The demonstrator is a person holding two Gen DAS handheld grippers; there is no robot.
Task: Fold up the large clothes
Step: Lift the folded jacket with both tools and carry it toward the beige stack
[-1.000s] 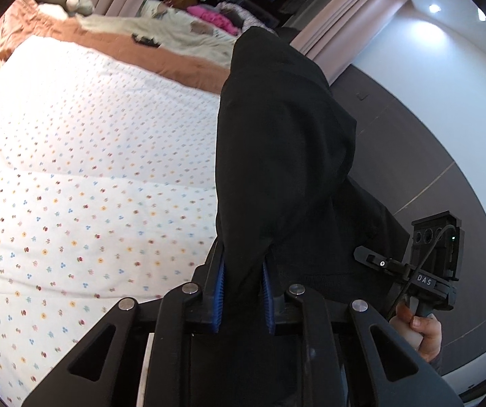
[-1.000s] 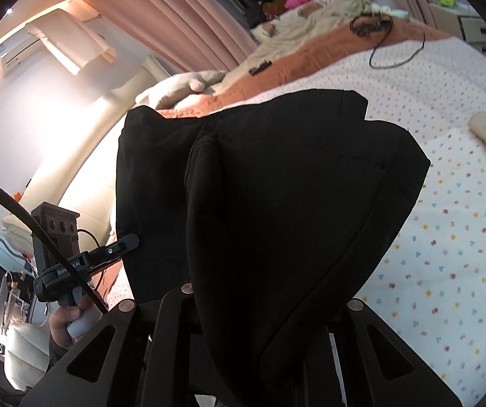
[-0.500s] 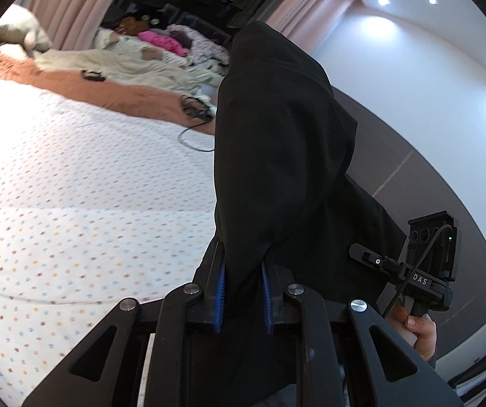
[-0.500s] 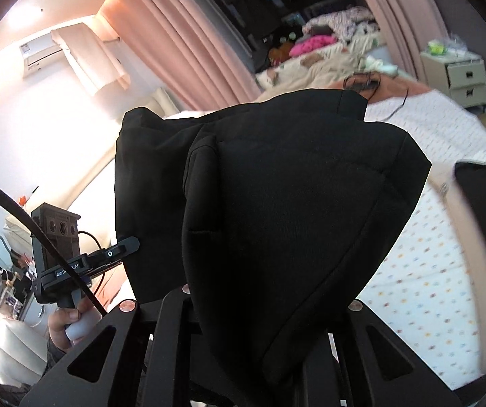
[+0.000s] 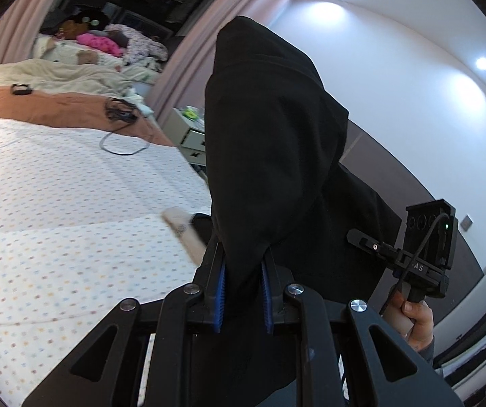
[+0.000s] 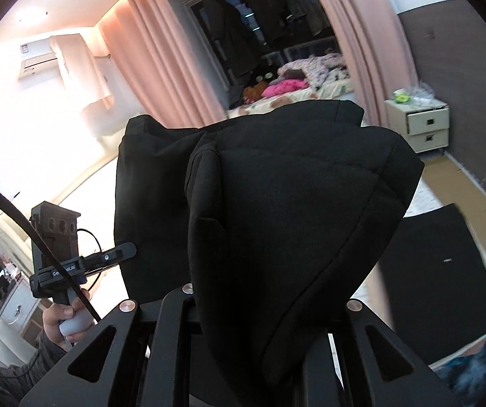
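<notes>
Both hand-held grippers, left gripper (image 5: 243,291) and right gripper (image 6: 243,308), are clamped on the large black fabric garment (image 5: 276,156), holding it aloft above the dotted white bedspread (image 5: 56,210), probably to spread it for folding.

black garment (image 5: 270,142); white bedsheet (image 5: 56,203) with small coloured dots; pink curtains (image 6: 161,61).

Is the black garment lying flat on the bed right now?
No, the black garment hangs bunched from the left tool, lifted above the dotted bedsheet.
</notes>
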